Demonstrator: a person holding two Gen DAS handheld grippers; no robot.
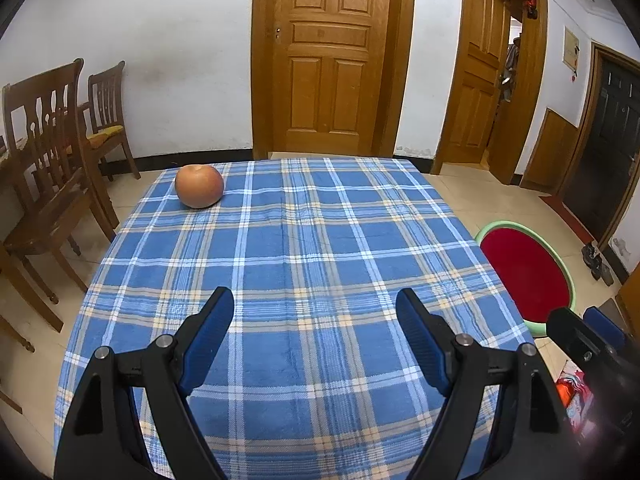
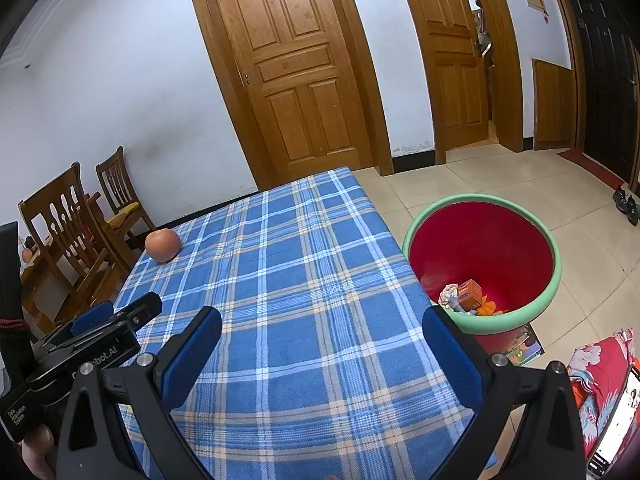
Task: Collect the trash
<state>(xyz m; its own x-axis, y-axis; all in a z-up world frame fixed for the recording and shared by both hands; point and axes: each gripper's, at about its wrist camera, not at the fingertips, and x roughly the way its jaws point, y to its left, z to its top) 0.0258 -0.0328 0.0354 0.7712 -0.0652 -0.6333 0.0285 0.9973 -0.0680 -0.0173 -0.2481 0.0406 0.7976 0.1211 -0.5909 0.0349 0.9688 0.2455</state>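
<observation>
Upright, the trash bin (image 2: 516, 316) opens upward.

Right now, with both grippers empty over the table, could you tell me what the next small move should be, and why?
Probably none toward pickup: the left gripper and right gripper are both open and empty, the checked tablecloth bears only an apple, and the wrappers already lie in the red bin. I would ease both back.
</observation>
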